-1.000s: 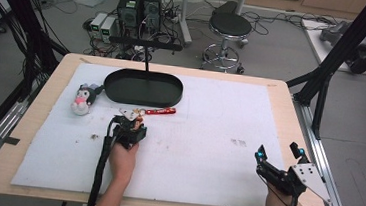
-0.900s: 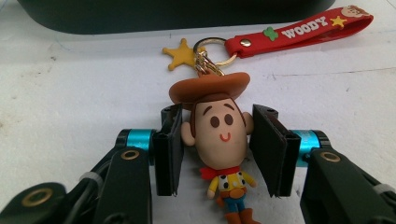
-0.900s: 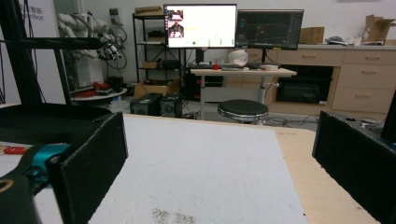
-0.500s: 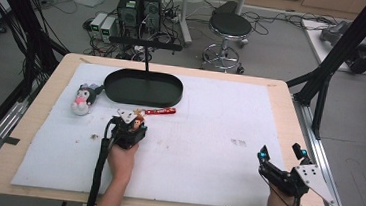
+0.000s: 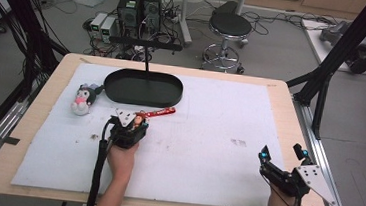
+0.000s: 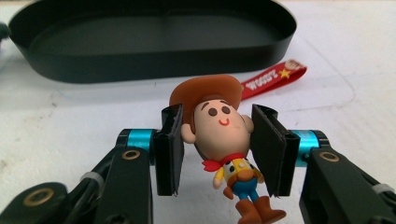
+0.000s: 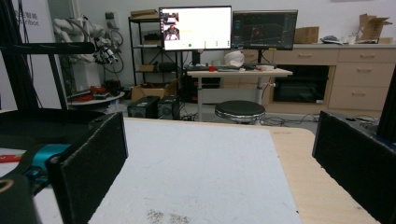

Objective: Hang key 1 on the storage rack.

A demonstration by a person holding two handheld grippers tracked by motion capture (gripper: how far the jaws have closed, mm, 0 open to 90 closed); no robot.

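Clamping the cowboy figure [image 6: 223, 140] by its big round head, the left tool [image 6: 217, 149] has its two black pads pressed against either side of the face, a sensible hold since the head is the widest and firmest part, while the small body and boots dangle free below the pads. The figure faces back along the tool, hat brim just above the pads, and its red strap [image 6: 273, 80] trails away beyond the tool's tip toward the black oval tray [image 6: 154, 60], which lies just ahead, open side up; that nearness suggests the tray is where the figure is meant to go. In the high view the left tool [image 5: 129, 128] sits over the white mat on the counter [image 5: 277, 88], with a small plush toy [image 5: 82, 100] off to its left beside the tray. The right tool [image 5: 282, 158] rests well apart at the counter's near right corner, its jaws spread wide with nothing between them, seemingly waiting its turn.
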